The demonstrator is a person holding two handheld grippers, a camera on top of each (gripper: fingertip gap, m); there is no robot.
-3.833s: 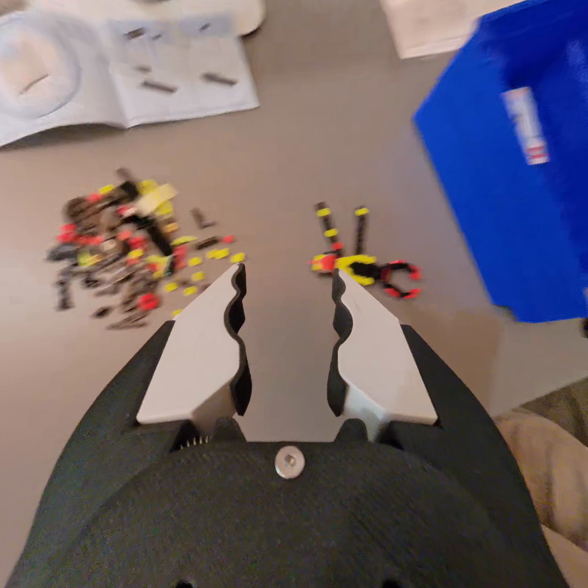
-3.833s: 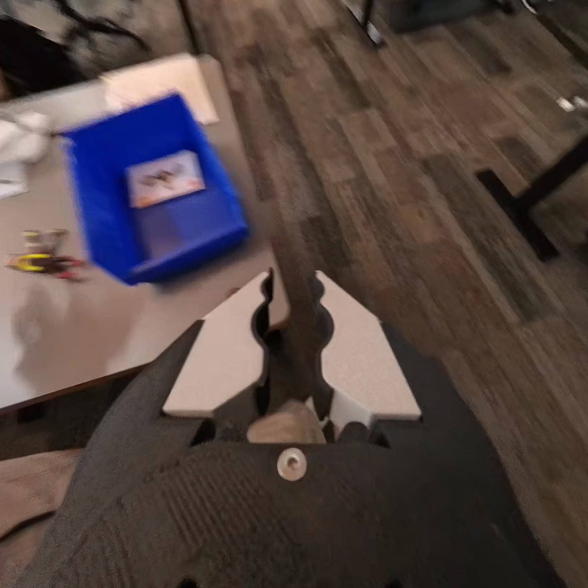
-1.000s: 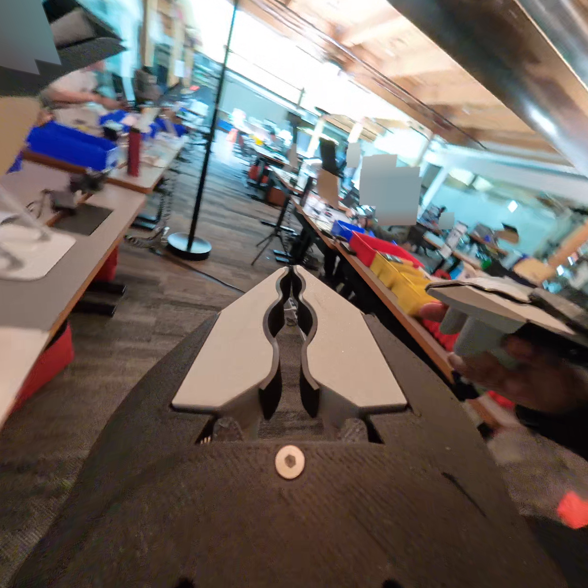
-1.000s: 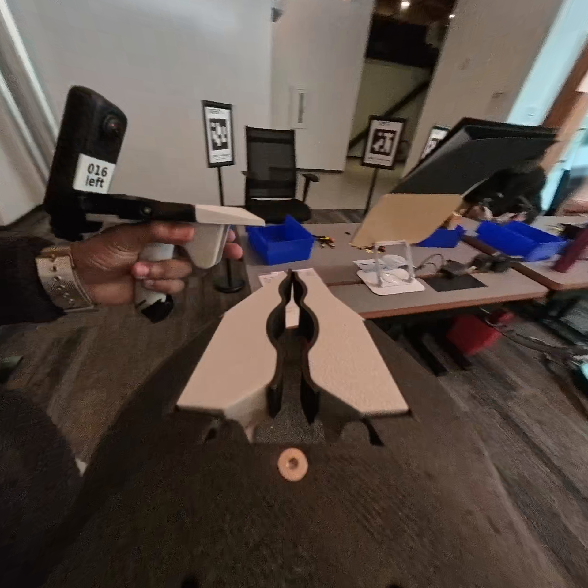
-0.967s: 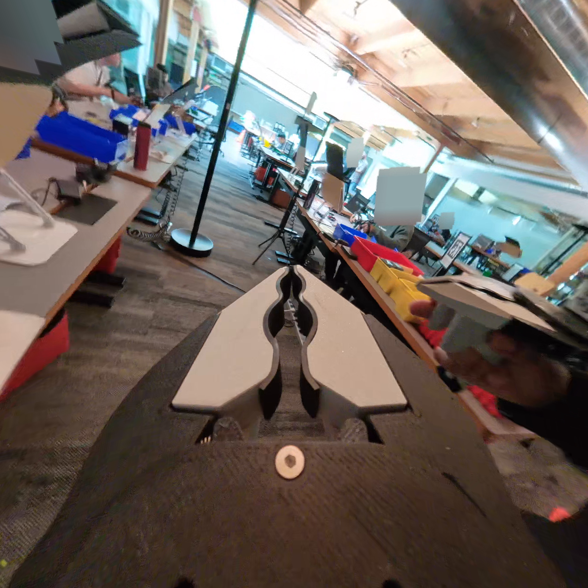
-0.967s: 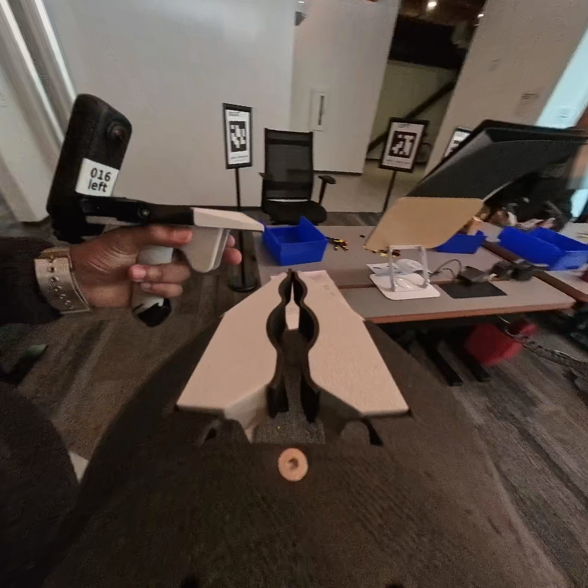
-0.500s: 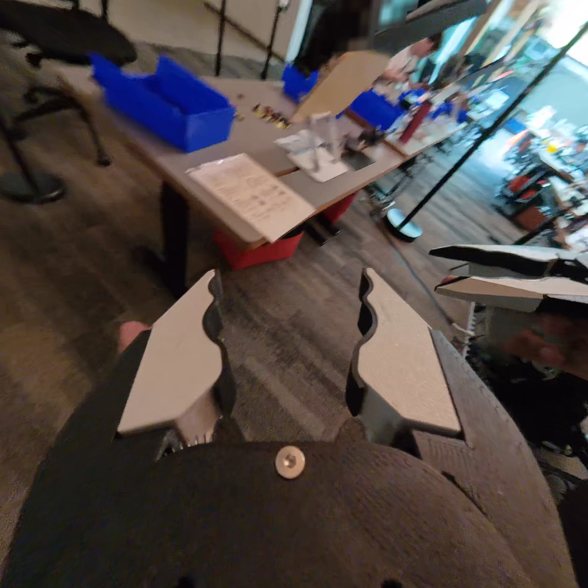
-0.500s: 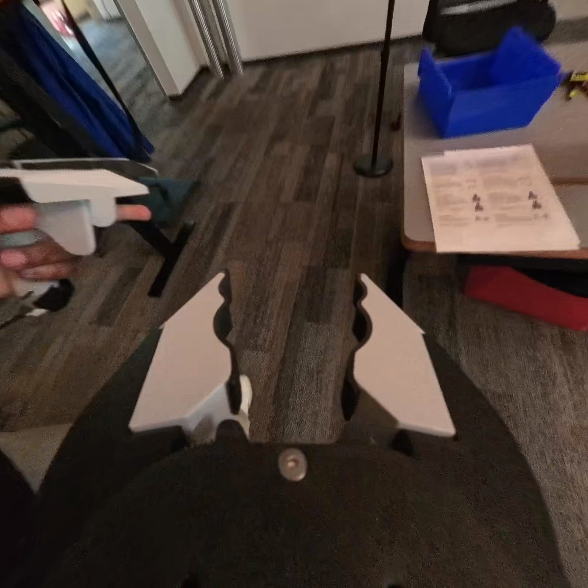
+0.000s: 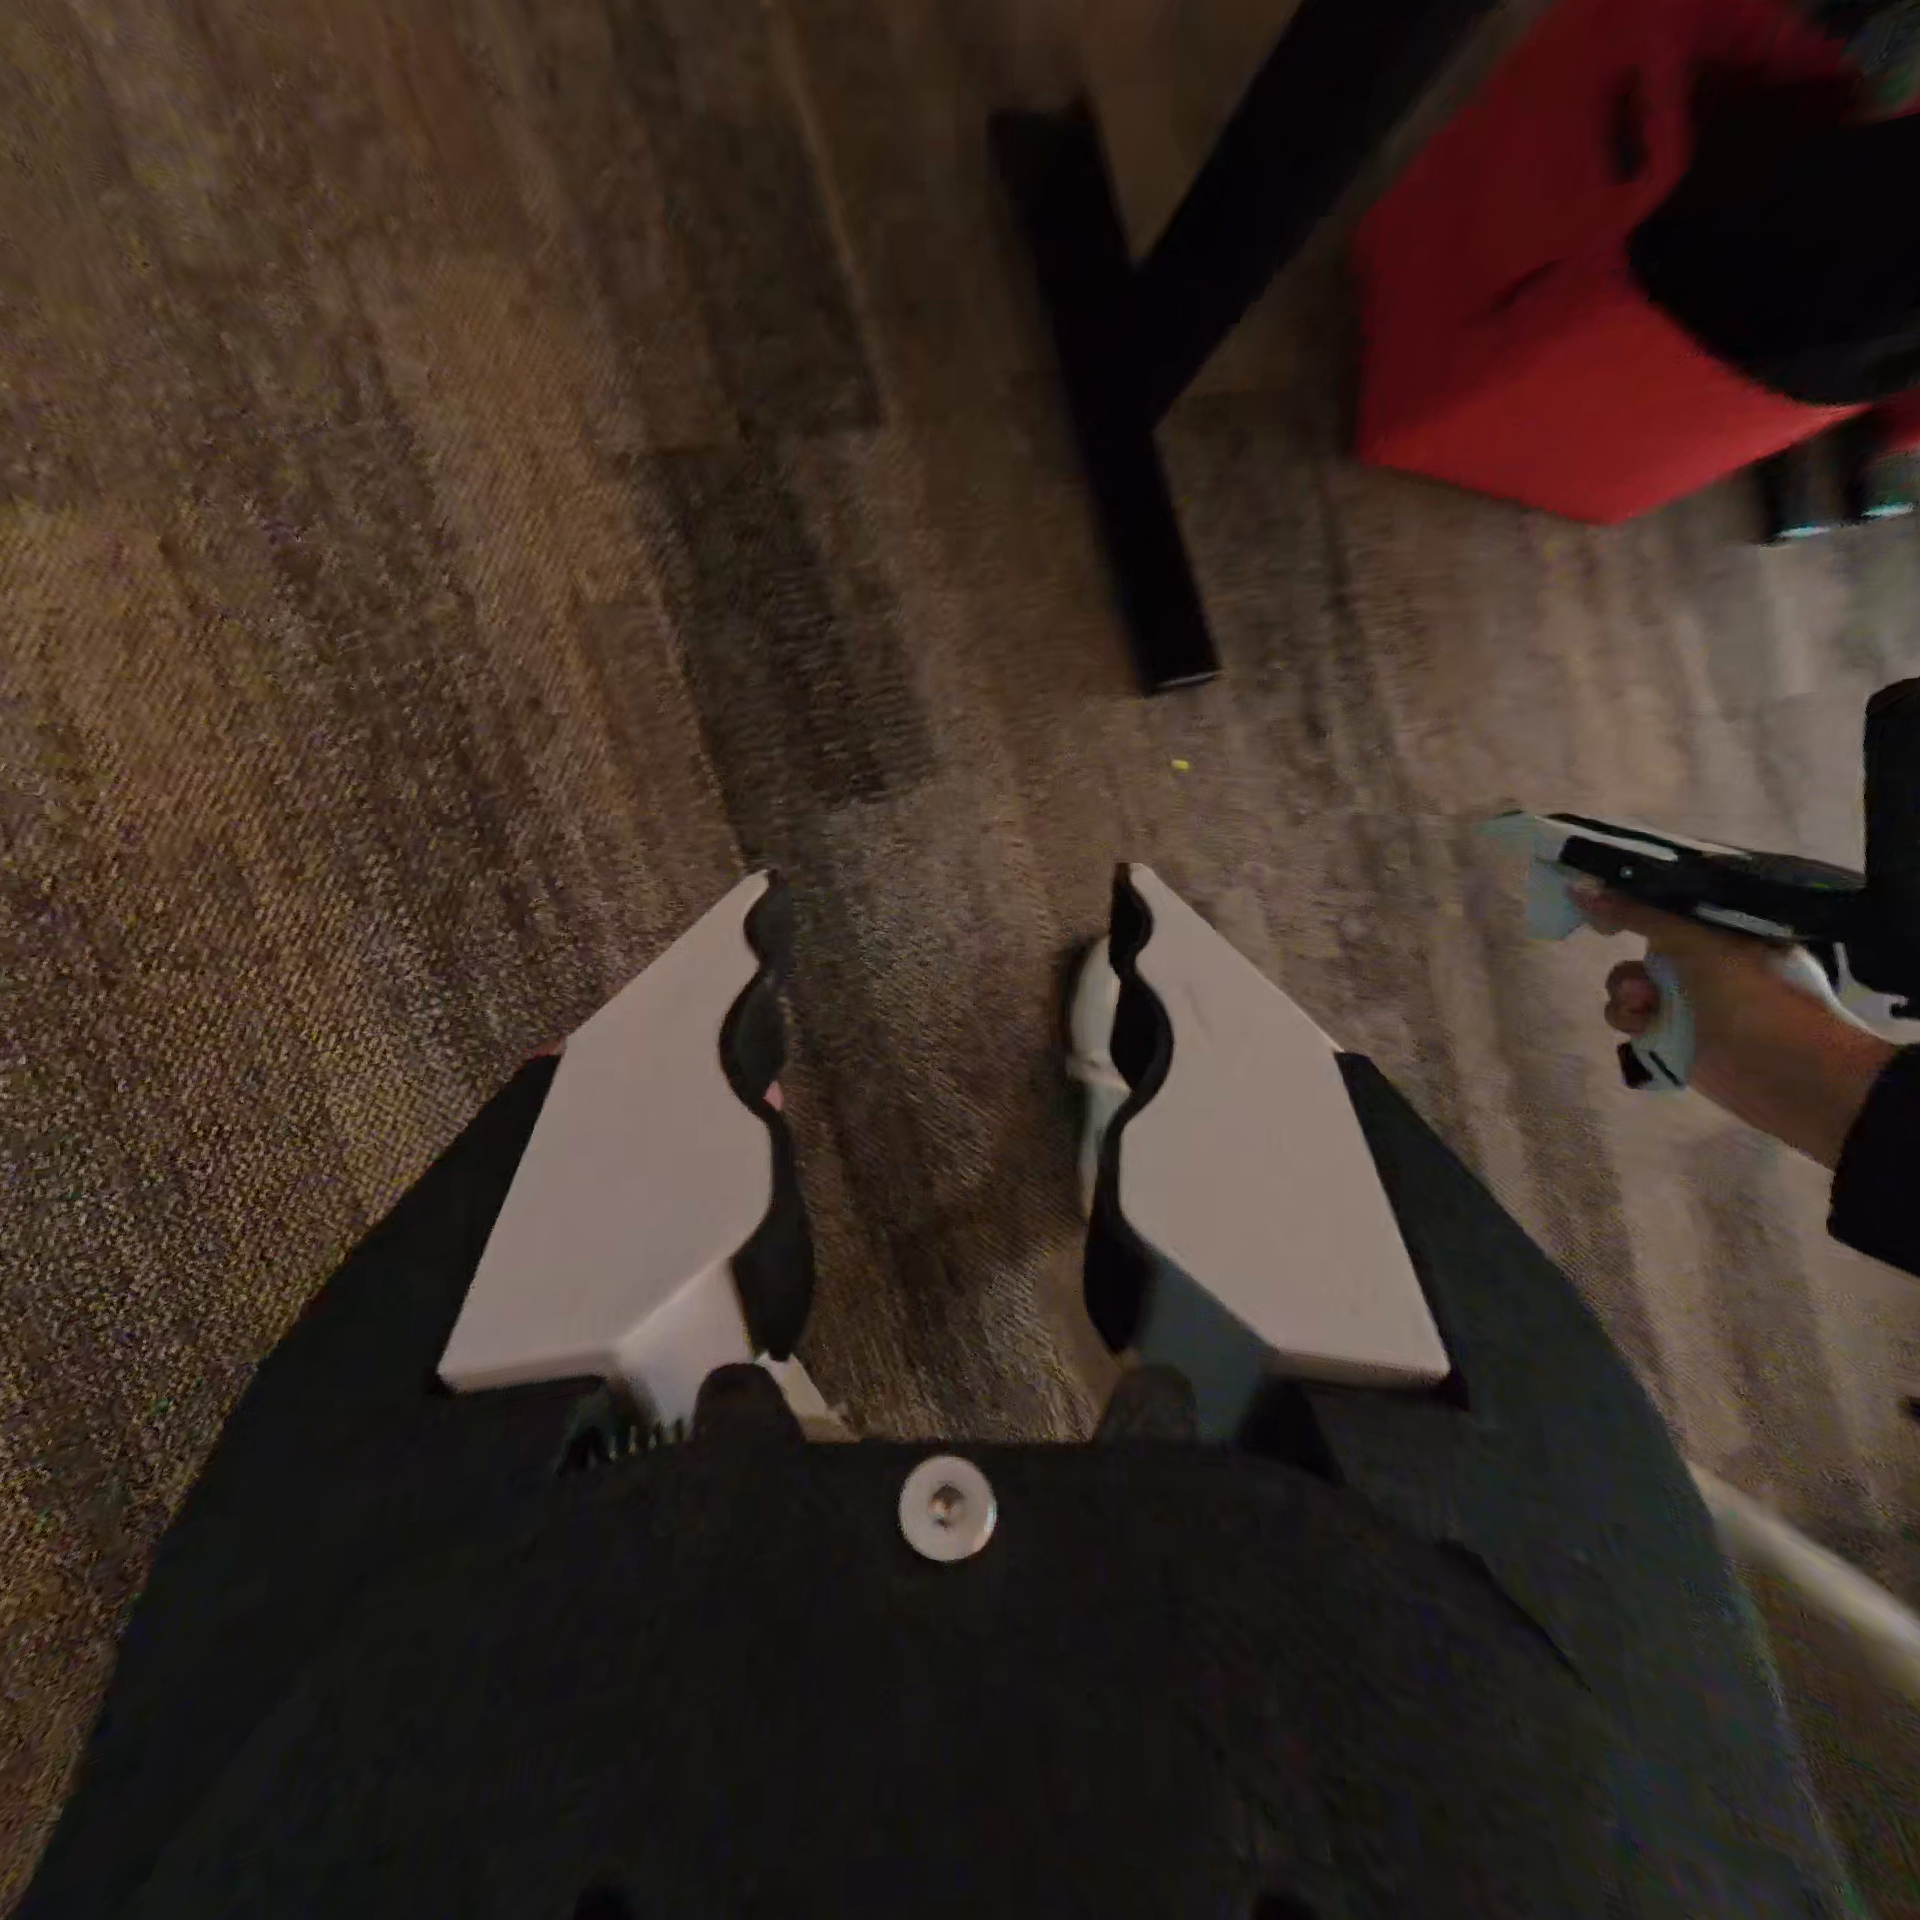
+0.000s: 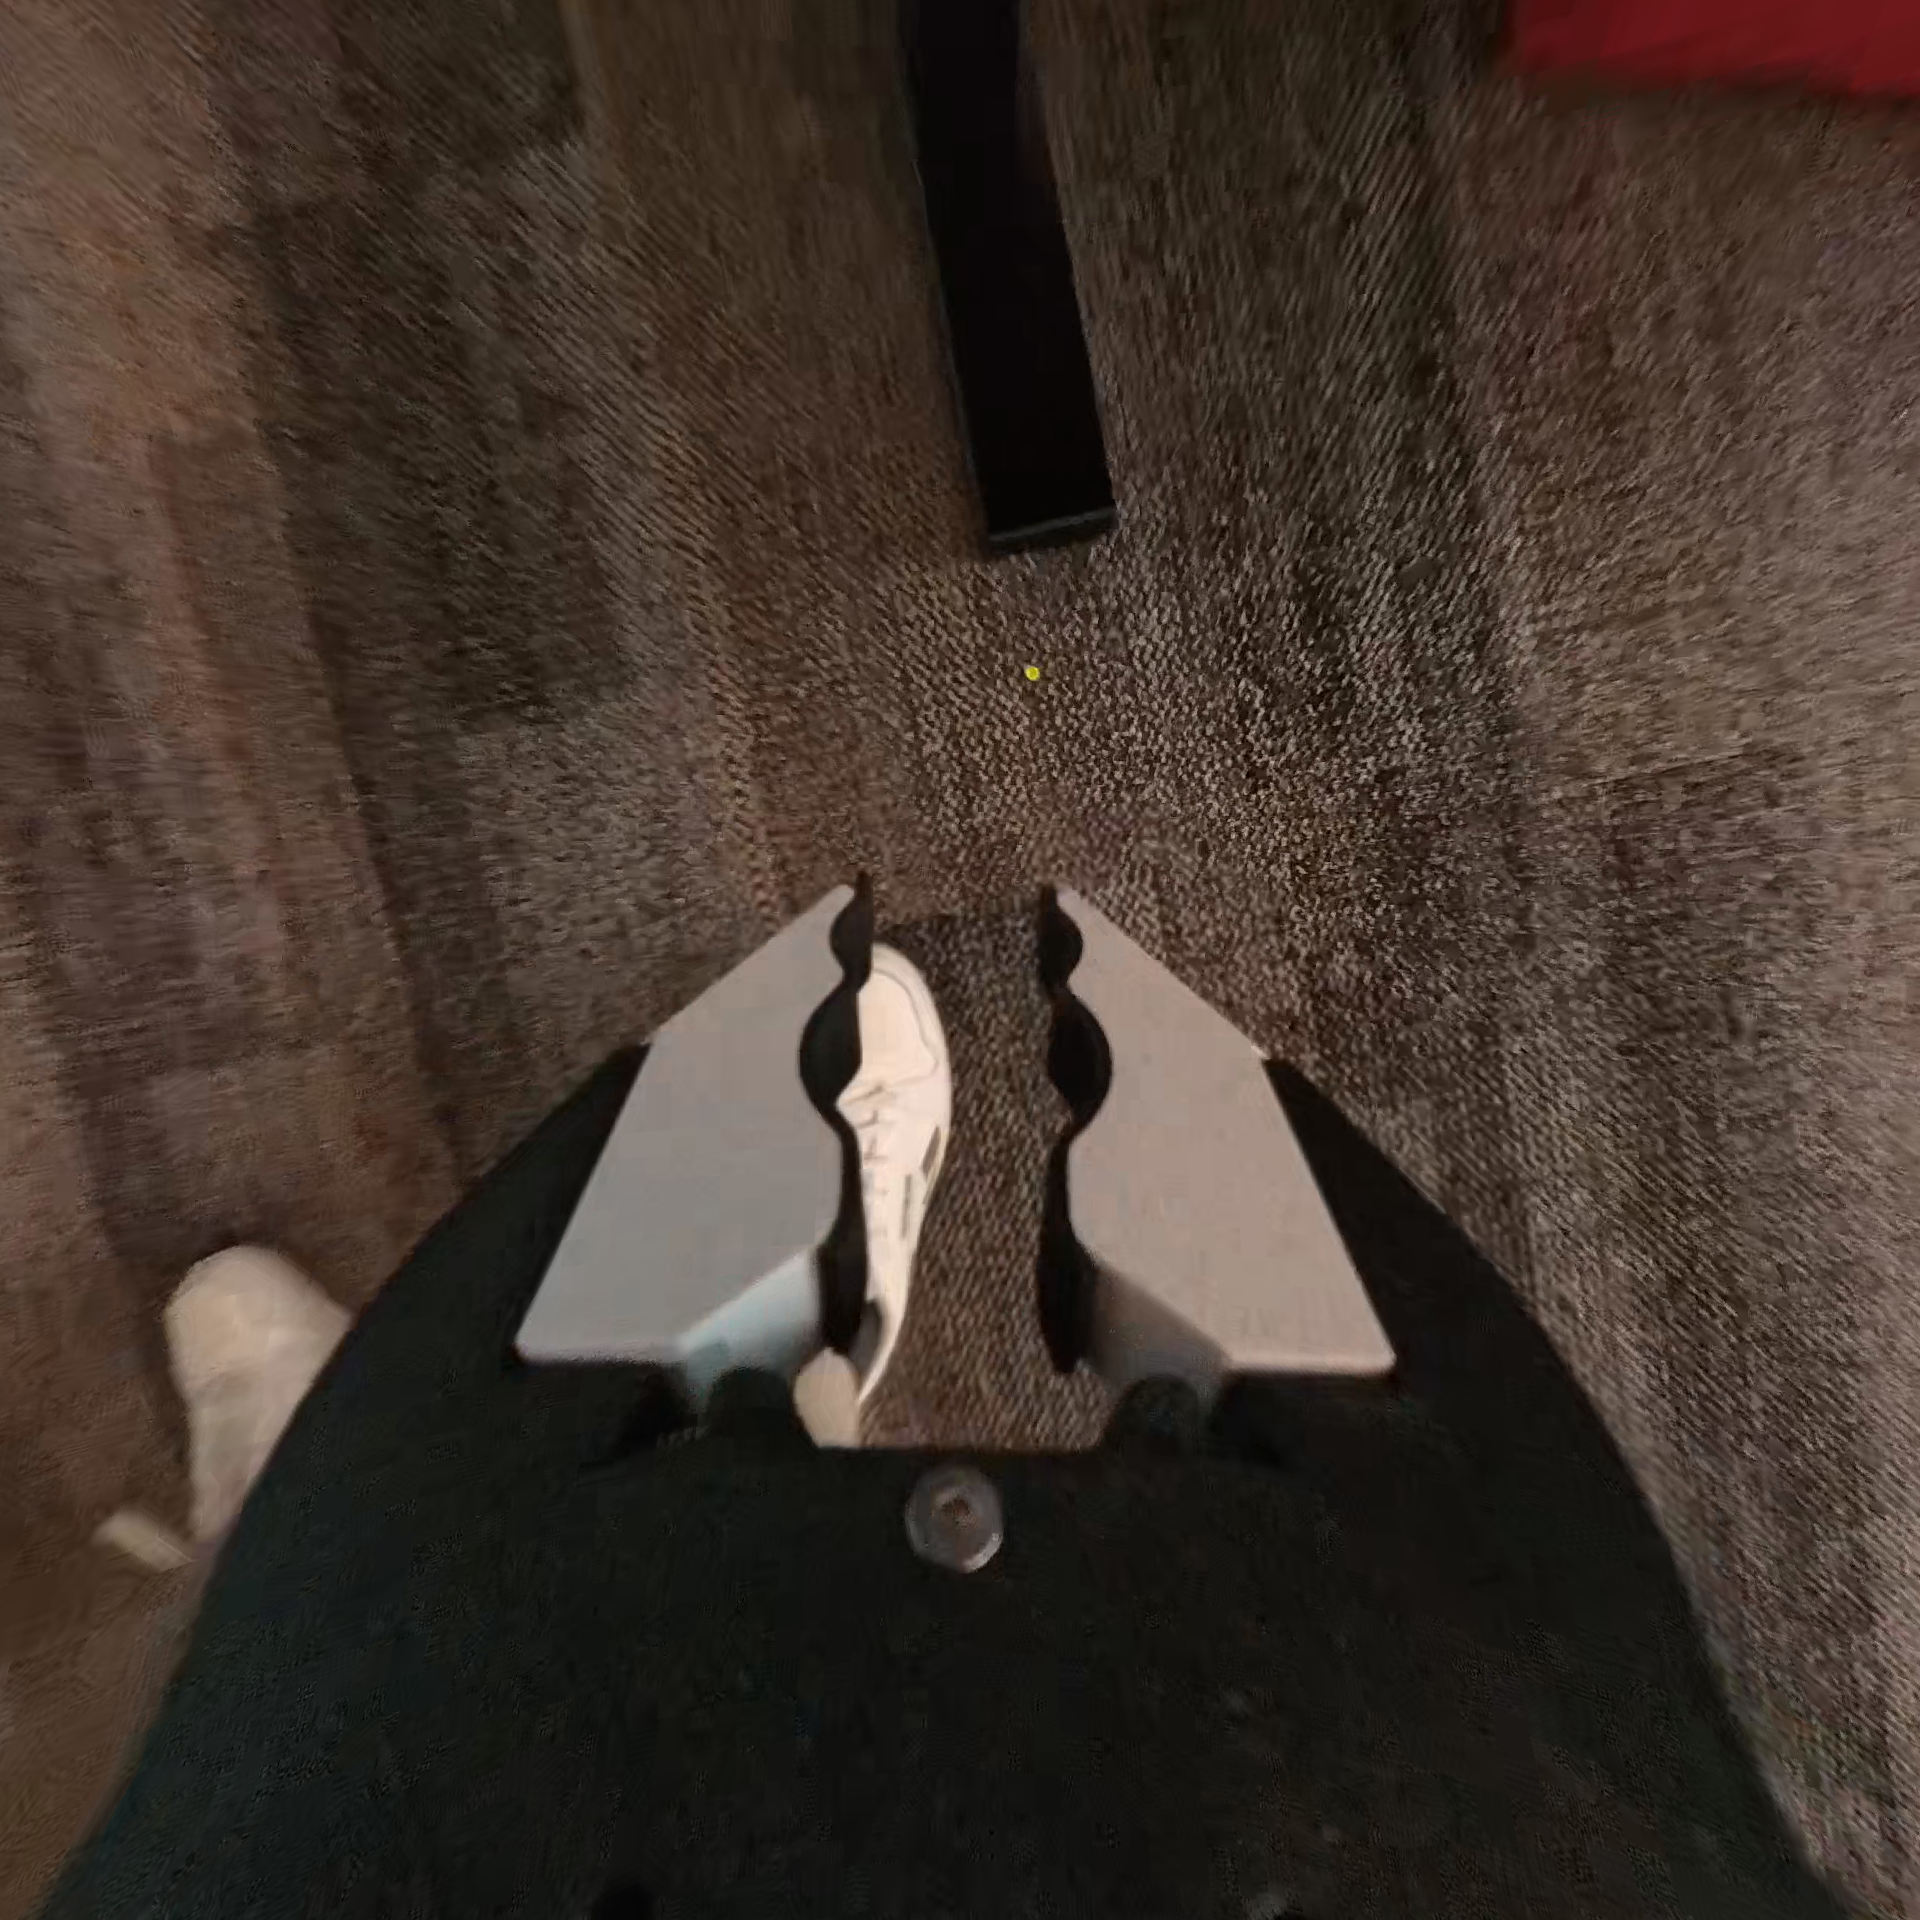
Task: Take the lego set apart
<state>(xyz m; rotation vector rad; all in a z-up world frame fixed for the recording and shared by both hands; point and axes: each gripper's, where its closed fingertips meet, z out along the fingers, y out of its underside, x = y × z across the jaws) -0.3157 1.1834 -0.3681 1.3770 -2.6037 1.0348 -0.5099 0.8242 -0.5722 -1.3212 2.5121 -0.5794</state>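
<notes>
Mostly blurred carpet (image 10: 1351, 727), both tools, left tool (image 9: 943, 894) and right tool (image 10: 951, 904), agape, white shoe (image 10: 899, 1091) half-hidden.

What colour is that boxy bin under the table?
Red: the boxy bin shows best in the left wrist view.

Light: running dim and warm in both views | Blur: carpet (image 10: 1351, 727) smearing toward 9 and 3 o'clock | Edges: wide-angle bending | Glare: showing none
</notes>
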